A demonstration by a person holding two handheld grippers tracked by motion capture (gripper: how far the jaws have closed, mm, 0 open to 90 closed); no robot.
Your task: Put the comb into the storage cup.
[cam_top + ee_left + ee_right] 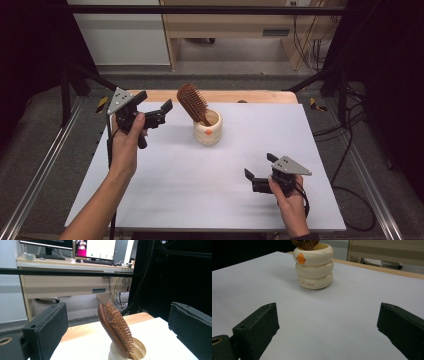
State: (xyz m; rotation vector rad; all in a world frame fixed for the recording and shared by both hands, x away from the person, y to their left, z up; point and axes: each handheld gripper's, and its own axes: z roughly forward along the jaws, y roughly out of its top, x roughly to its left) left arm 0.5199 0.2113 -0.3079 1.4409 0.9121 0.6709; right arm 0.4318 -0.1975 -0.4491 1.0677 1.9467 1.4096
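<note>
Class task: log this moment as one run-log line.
left tool: open, raised beside hairbrush | hairbrush: in cup | right tool: open, apart

Ahead of your right gripper's jaws, the cream cup (314, 266) carries an orange mark (300, 258) on its top ring, a logo or small figure, not a letter you can read. A line of small brown print (306, 284) sits on the bottom ring, too small to make out. Nothing else you can read on the counter (352, 322).

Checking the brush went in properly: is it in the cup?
In: the hairbrush stands handle-down in the cup, leaning.
</note>
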